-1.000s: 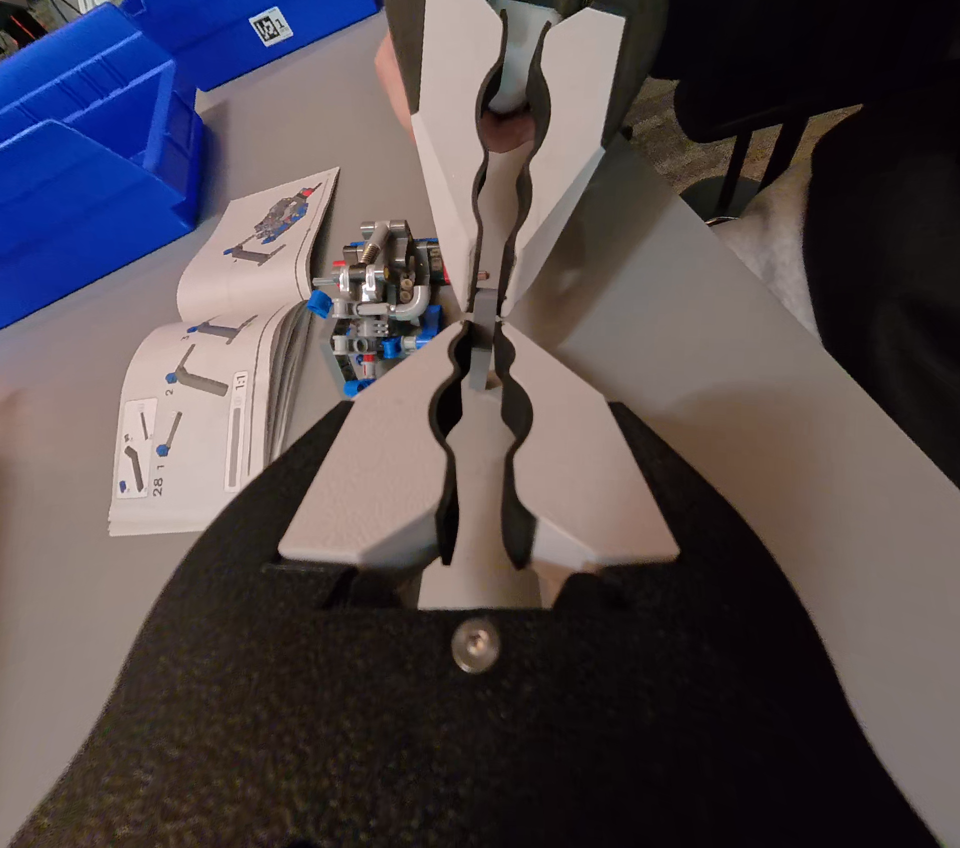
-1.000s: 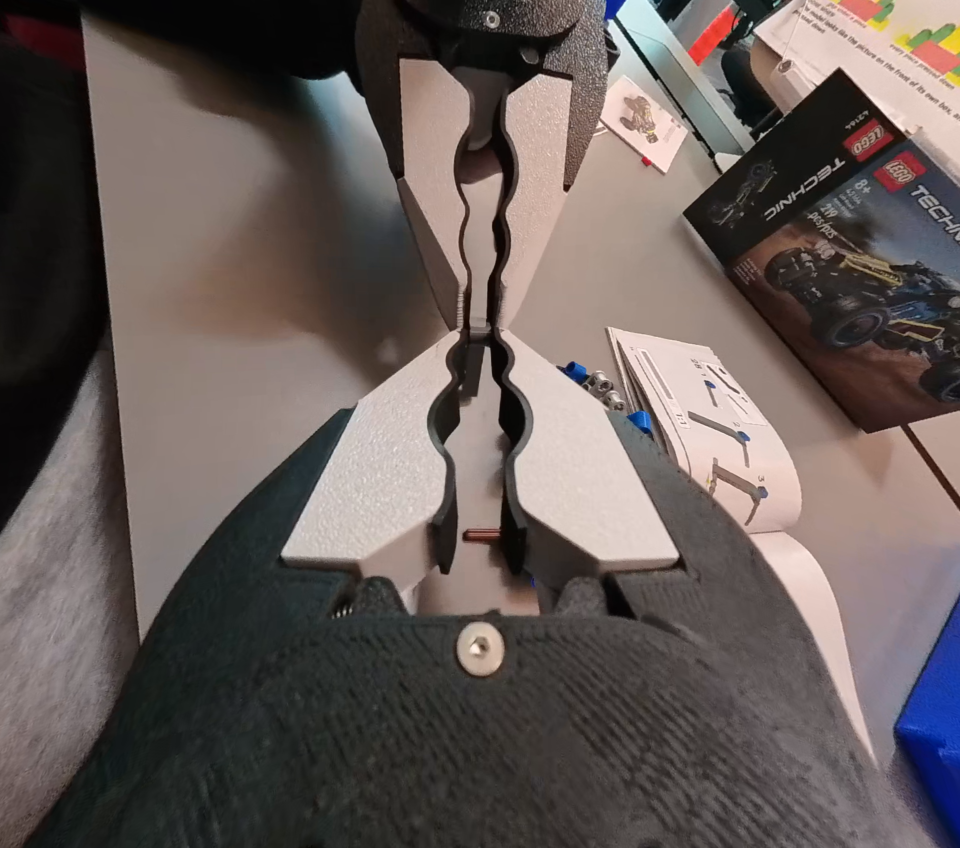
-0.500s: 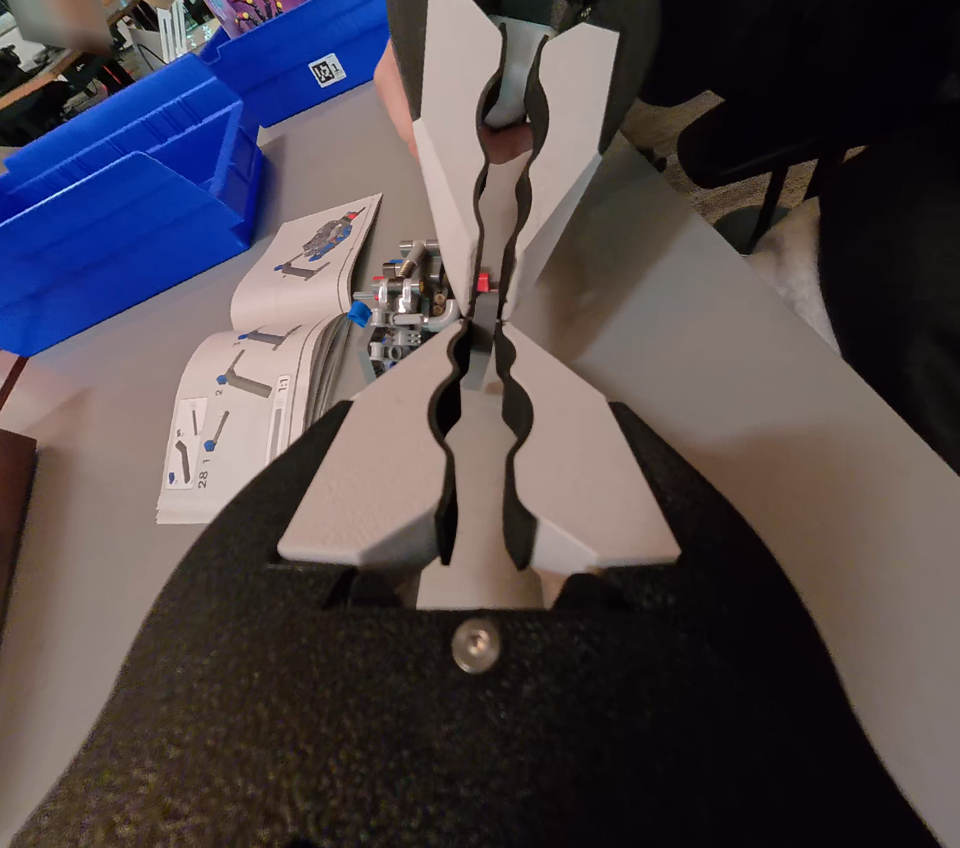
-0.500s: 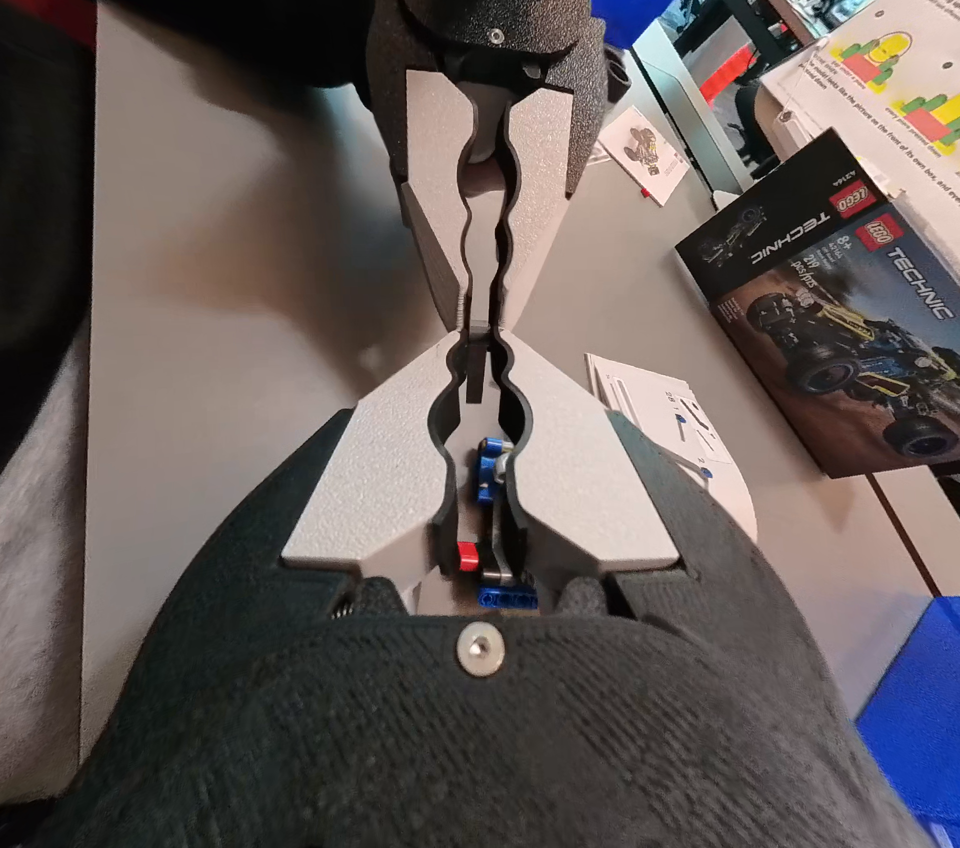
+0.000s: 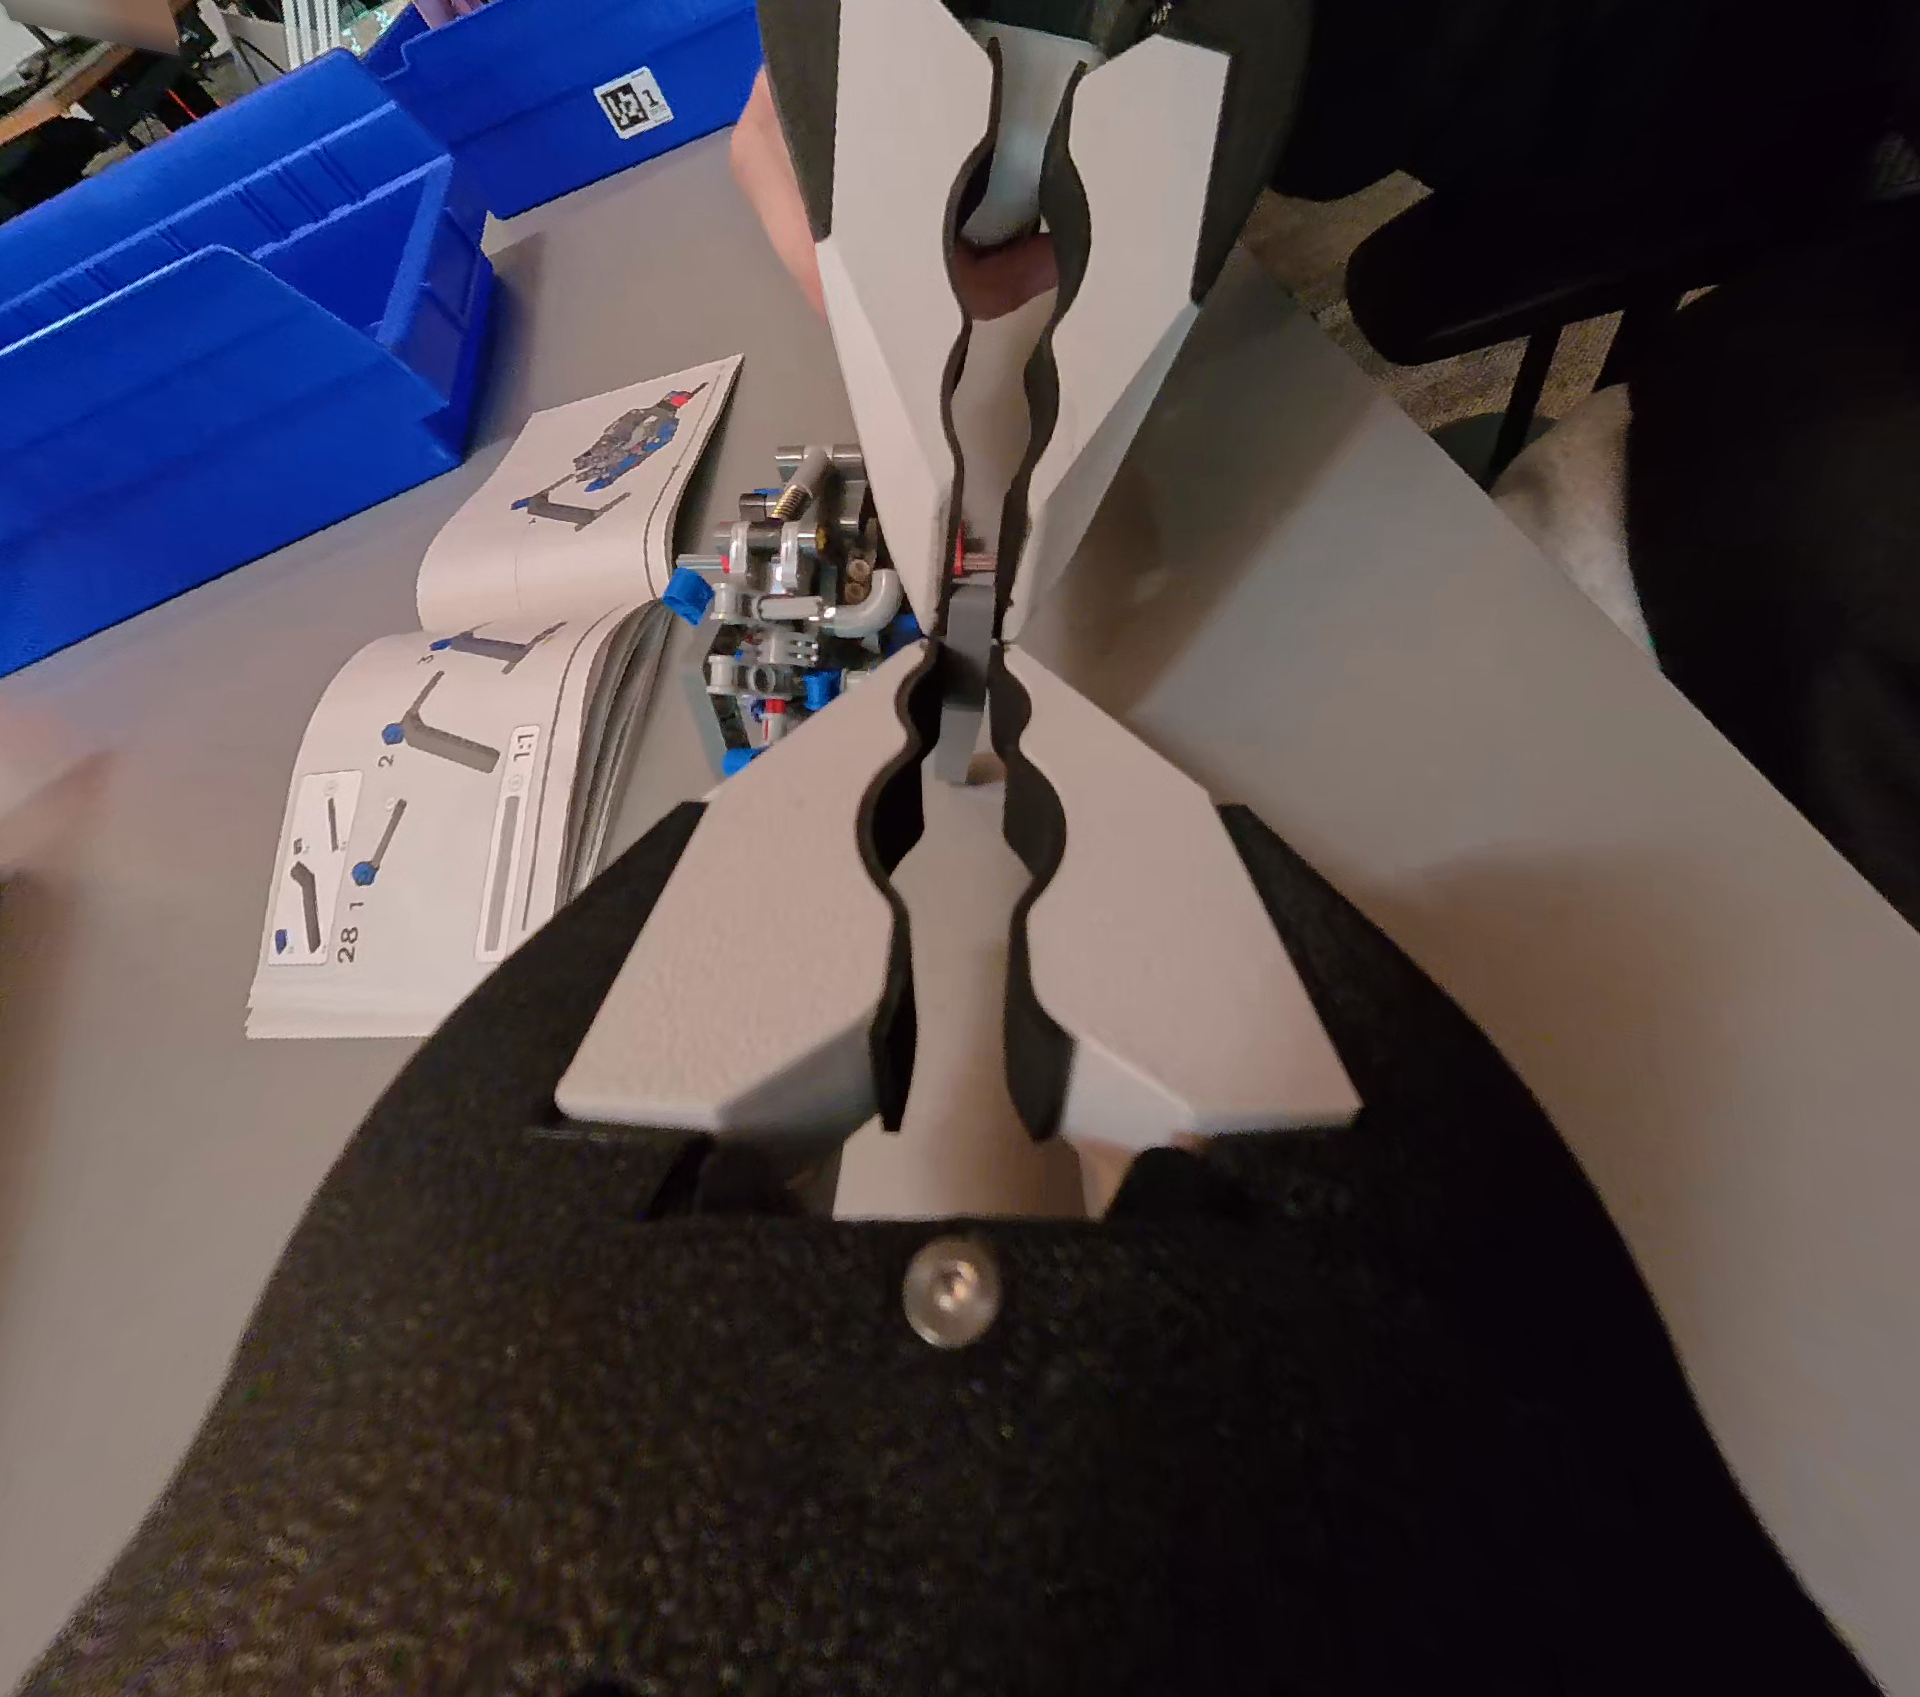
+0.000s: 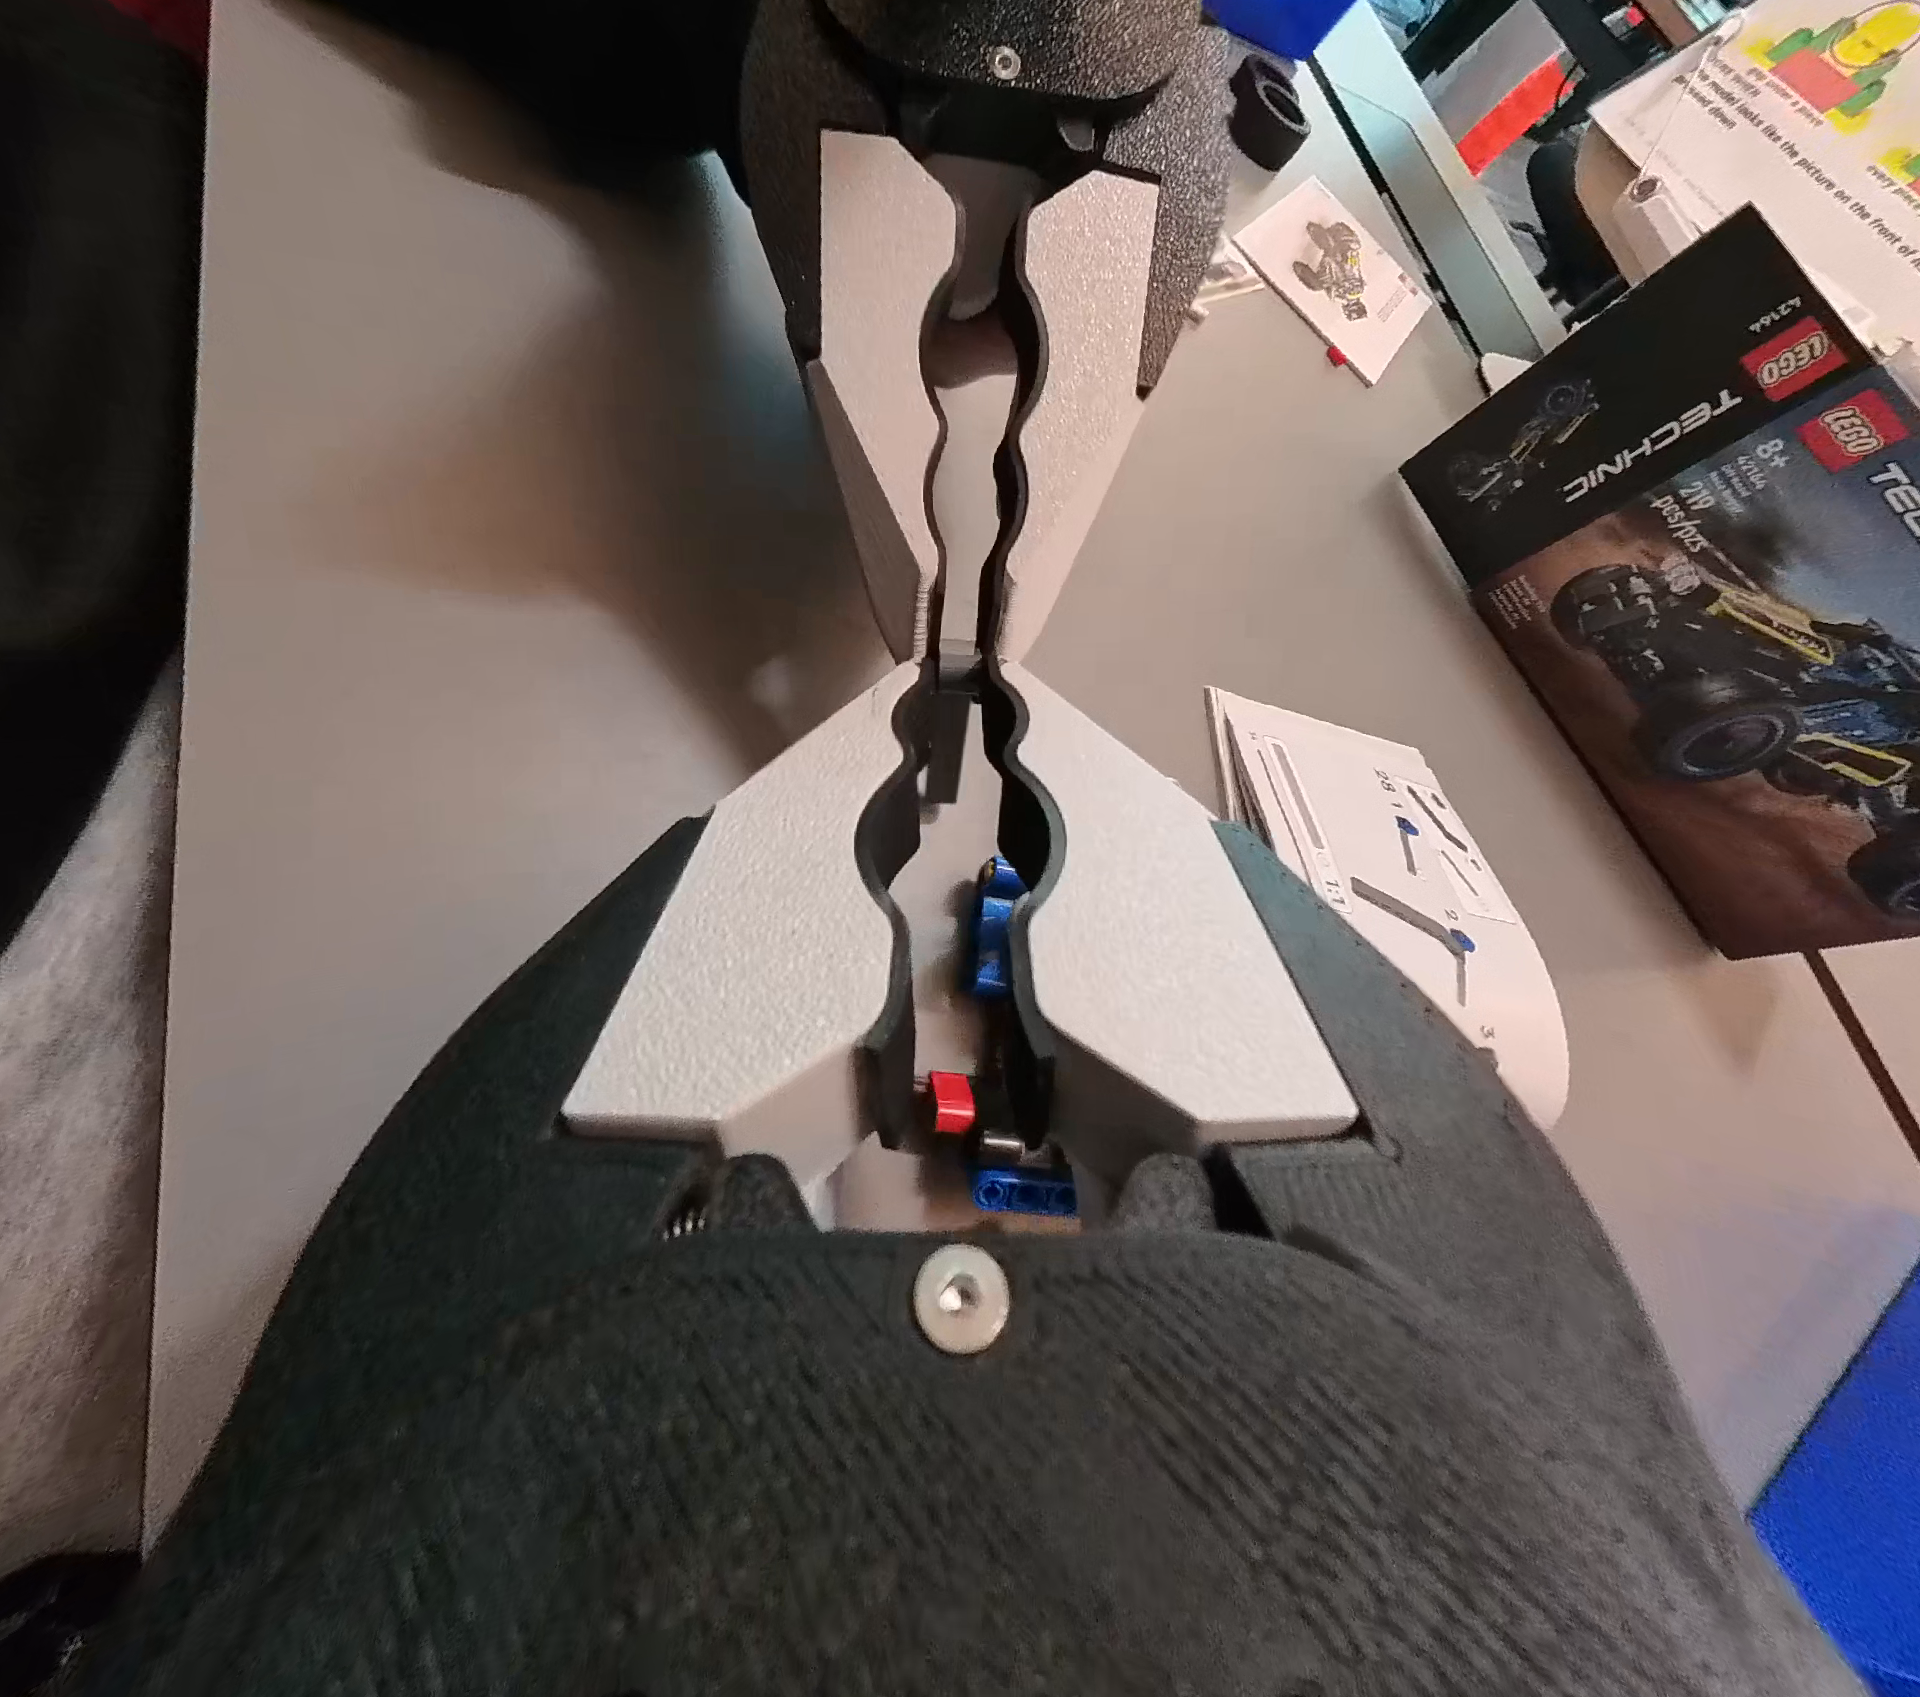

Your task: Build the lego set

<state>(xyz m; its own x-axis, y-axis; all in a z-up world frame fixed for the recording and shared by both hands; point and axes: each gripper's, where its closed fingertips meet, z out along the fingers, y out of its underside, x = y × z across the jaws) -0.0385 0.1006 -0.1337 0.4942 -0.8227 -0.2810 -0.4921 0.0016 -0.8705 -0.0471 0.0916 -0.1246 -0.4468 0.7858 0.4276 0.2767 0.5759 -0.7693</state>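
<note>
- Left claw (image 5: 961,660) and right claw (image 5: 971,598) meet tip to tip above the grey worktop (image 5: 1351,712), both clamped on 1 small dark grey beam (image 5: 966,691) — the same piece.
- In the right wrist view the grey beam (image 6: 951,712) sits between the right claw's (image 6: 961,681) black pads (image 6: 1013,743), and the left claw (image 6: 961,608) bites its far end.
- Two-ended grip likely steadies the piece for a handover or a fit, judging from the pose.
- Partly built grey, blue and black model (image 5: 790,608) sits on the worktop just left of the claws, beside the open instruction booklet (image 5: 468,712).
- Blue bins (image 5: 208,297) stand farther left.
- Toy set box (image 6: 1714,608) lies right of the booklet (image 6: 1403,868) in the right view.
</note>
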